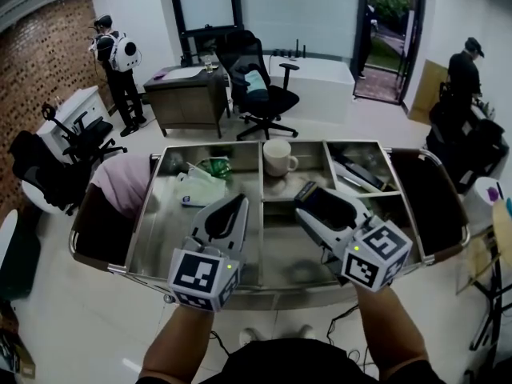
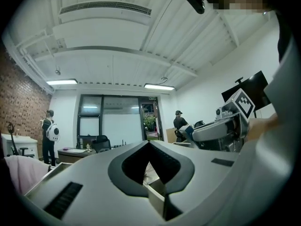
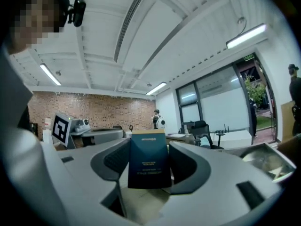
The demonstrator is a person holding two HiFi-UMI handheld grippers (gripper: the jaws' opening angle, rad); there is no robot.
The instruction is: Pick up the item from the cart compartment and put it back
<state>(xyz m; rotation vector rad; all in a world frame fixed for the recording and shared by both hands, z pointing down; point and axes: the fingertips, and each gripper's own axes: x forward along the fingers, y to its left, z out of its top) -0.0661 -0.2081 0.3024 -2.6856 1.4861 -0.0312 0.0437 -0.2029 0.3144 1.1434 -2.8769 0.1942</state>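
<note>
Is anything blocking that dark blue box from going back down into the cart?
Nothing visible does. The right gripper holds the dark blue box above the cart; the white mug stands in a compartment farther back.

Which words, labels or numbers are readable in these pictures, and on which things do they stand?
Dark blue box in the right gripper: pale print lines, too blurred to read.
Marker cubes: black-and-white squares only, no words.
Nothing else can be read.
</note>
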